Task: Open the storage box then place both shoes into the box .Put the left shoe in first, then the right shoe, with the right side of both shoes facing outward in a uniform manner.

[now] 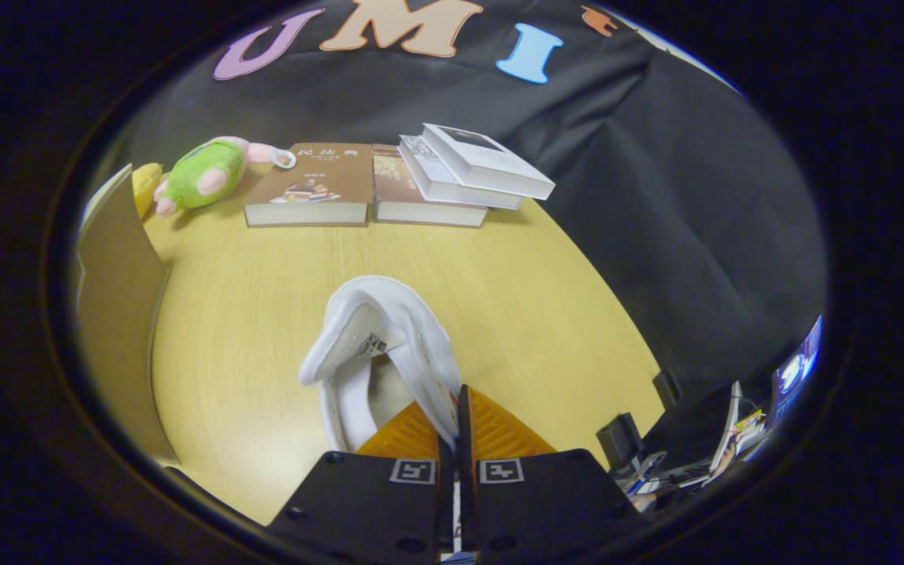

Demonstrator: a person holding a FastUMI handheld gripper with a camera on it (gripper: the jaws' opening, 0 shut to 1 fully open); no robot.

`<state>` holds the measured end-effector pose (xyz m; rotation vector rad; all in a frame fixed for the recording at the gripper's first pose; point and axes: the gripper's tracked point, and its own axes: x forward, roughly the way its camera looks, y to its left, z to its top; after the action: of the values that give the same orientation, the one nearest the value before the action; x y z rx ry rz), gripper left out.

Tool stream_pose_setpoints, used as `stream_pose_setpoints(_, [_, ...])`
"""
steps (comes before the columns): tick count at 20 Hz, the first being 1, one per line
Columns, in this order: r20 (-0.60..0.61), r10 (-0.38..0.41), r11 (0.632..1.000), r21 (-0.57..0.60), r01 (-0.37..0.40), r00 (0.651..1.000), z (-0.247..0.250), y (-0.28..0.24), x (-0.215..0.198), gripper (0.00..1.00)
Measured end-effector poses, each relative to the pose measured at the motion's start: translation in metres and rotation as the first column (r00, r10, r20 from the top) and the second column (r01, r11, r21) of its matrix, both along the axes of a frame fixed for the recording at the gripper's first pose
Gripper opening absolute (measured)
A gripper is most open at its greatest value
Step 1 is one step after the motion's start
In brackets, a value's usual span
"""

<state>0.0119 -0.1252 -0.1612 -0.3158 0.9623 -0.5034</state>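
Draped black cloth wall (656, 204) behind, hanging in soft folds around a pale yellow wood-grain tabletop (248, 314), smooth and matt. Upright tan cardboard panel (118, 314) standing at the left of the table, flat and plain; cannot tell from here whether part of a box, nor what sits inside. Brown hardcover book (312, 192) lying flat at the far side, touching a second brown book (401, 196) on its right, with two white-covered books (472, 169) stacked askew on top of that one. Green and pink plush toy (205, 174), soft and rounded, lying just left of the books, a yellow rounded object (146, 188) beside it against the cardboard. Cluttered dark equipment (687, 447) below the table edge on the right, too small to make out. White low-top fabric shoe (377, 353) between the books and the fingers, hanging tilted, opening turned towards the camera, tongue with a small printed tag showing inside, long axis running away from the fingers towards the books, apparently toe-end farthest. Gripper (456, 428) closed tight, ribbed pads pinching the right side wall of the shoe's collar between both fingers.
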Motion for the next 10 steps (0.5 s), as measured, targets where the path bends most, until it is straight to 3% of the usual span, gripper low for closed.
stream_pose_setpoints(4, [-0.011,0.027,0.997,-0.068,-0.028,1.0,0.041,0.014,-0.003,0.05])
stream_pose_setpoints(10, [0.109,0.139,0.988,-0.086,-0.13,0.984,0.116,0.076,0.023,0.04])
